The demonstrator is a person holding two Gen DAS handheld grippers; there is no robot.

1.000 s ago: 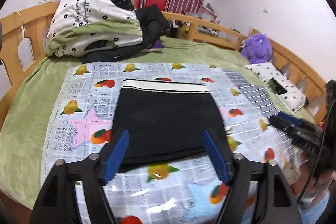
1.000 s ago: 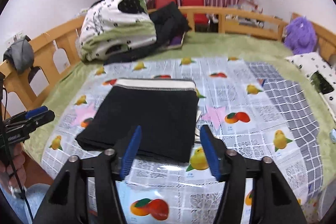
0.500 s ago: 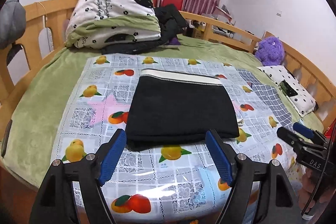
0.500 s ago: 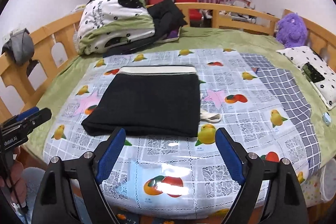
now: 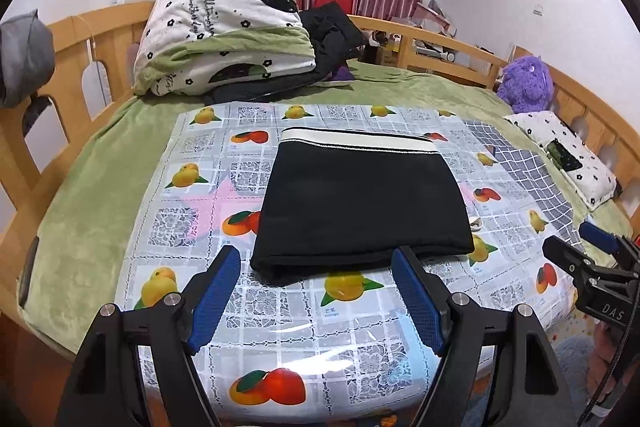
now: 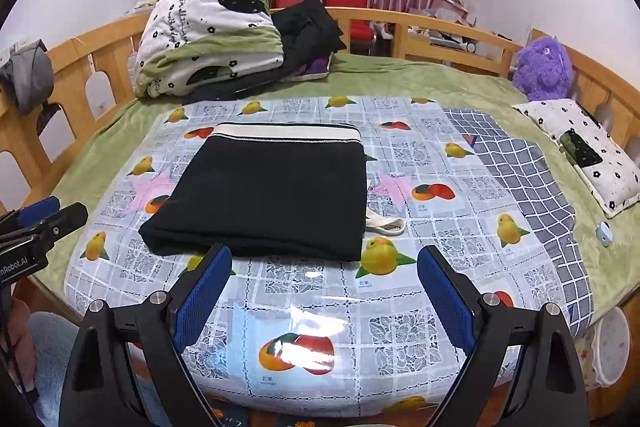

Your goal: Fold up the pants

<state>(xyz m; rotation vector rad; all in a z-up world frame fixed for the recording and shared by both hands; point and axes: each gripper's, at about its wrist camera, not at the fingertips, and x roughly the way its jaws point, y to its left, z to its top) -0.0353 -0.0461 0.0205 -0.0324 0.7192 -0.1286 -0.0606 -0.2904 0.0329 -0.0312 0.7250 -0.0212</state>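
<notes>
1. "DAS" in white letters stands on the black body of the right tongs [image 5: 596, 259], at the right edge of the left wrist view.
2. "nRobot.AI", cut off at the frame edge, stands on the left tongs [image 6: 38, 223].
3. Cursive print on the rolled quilt [image 5: 224, 31] and small labels on the fruit-print cloth [image 6: 400, 327] are too small to read.

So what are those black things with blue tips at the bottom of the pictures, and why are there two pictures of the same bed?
Those are grabbers, like big tongs. A person holds one in each hand, and each grabber has a small camera looking out along its two fingers. That is why you get two pictures: one from the left gripper and one from the right gripper. Each camera also catches the other grabber at the picture's edge.

The blue parts are soft pads for pinching cloth. Both grabbers are open and hold nothing; the right one's jaws have just been opening.

On the bed lies a fruit-patterned plastic sheet, and on it the black pants, already folded into a neat rectangle, with the white waistband on the far side. A white cord peeks out beside them. Further back sit a folded quilt and a purple plush toy.
</notes>
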